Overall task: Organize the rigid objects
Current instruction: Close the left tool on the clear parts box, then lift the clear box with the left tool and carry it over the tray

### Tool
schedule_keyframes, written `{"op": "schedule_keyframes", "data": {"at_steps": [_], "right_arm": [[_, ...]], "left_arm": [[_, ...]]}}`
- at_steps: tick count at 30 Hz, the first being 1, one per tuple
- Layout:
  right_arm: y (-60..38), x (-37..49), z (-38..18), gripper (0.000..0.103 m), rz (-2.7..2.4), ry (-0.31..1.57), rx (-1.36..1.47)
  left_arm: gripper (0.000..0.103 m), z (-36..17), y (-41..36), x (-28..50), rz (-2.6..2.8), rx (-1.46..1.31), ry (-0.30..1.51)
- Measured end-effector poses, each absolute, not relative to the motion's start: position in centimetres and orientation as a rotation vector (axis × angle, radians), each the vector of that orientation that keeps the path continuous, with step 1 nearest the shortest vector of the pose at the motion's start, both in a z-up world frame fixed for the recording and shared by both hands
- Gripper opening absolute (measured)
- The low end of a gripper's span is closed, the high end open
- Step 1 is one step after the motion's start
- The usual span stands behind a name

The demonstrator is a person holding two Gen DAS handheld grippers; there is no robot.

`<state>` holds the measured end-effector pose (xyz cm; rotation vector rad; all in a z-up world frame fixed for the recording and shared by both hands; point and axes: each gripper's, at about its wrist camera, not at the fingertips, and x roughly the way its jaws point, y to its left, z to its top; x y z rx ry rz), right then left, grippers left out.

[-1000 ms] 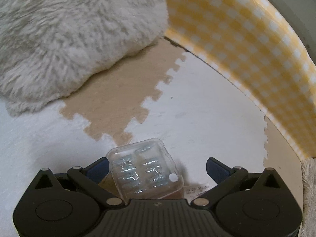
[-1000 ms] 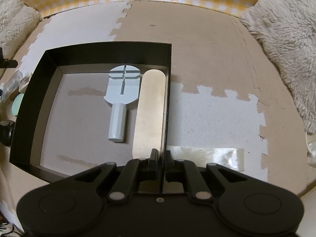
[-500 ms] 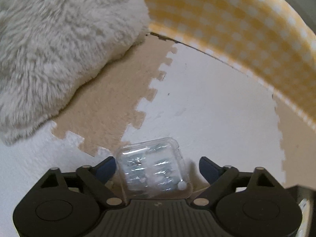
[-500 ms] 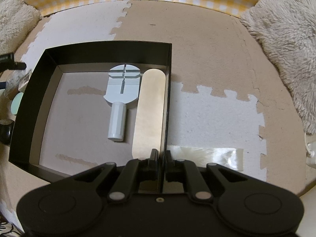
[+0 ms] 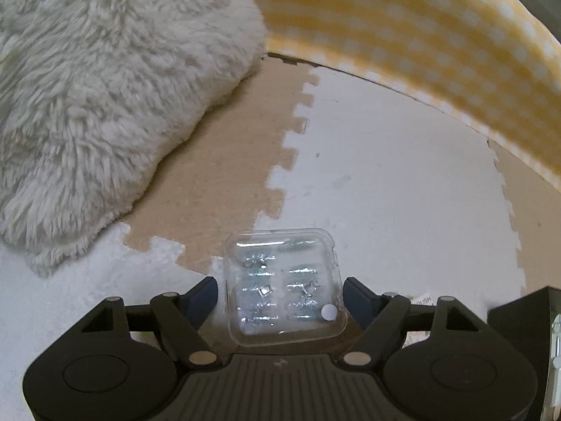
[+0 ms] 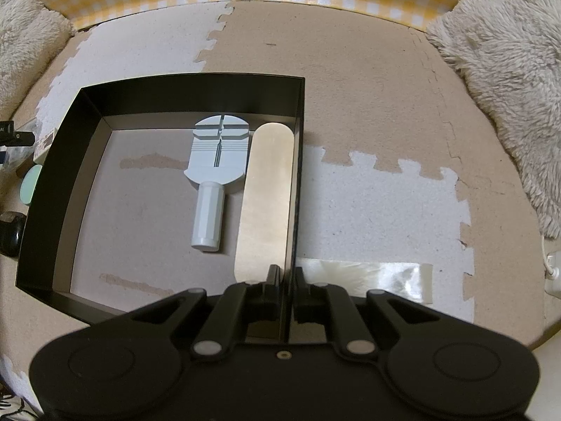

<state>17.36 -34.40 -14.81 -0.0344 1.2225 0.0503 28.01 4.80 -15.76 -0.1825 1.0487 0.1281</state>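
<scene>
Clear case contents blurred, indistinct

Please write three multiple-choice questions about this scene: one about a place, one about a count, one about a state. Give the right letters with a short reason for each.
1. Where does the wooden stick lie in the black box?
A. along the right wall
B. along the left wall
C. outside the box

2. How many things lie inside the black box?
A. one
B. two
C. four

3. What is the right gripper doing?
A. standing wide open above the box
B. holding the wooden stick
C. shut on the right wall of the box

Key: 1 A, the stick lies lengthwise right beside the right wall. 2 B, only the stick and the pale blue tool lie on the floor of the box. 3 C, its two fingers pinch the thin black wall, one on each side.
</scene>
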Motion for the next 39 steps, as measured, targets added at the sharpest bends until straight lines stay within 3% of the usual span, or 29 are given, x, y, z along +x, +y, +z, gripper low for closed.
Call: {"op": "schedule_keyframes", "data": {"at_steps": [14,26,39], "right_arm": [[-34.4,17.4,-14.8,0.009,0.051,1.223,-0.033],[-34.4,17.4,-14.8,0.009,0.05,1.223,-0.034],[-34.4,17.4,-14.8,0.009,0.05,1.223,-0.04]], "left_arm": [[0.074,-12.9,4.0,27.8,0.077,-0.201,0.931],[0.074,-6.9,-6.1,21.6,-0.358,-0.234,0.853],[0.074,-10.8,-15.8,19.0,-0.535,-0.145,0.977]]}}
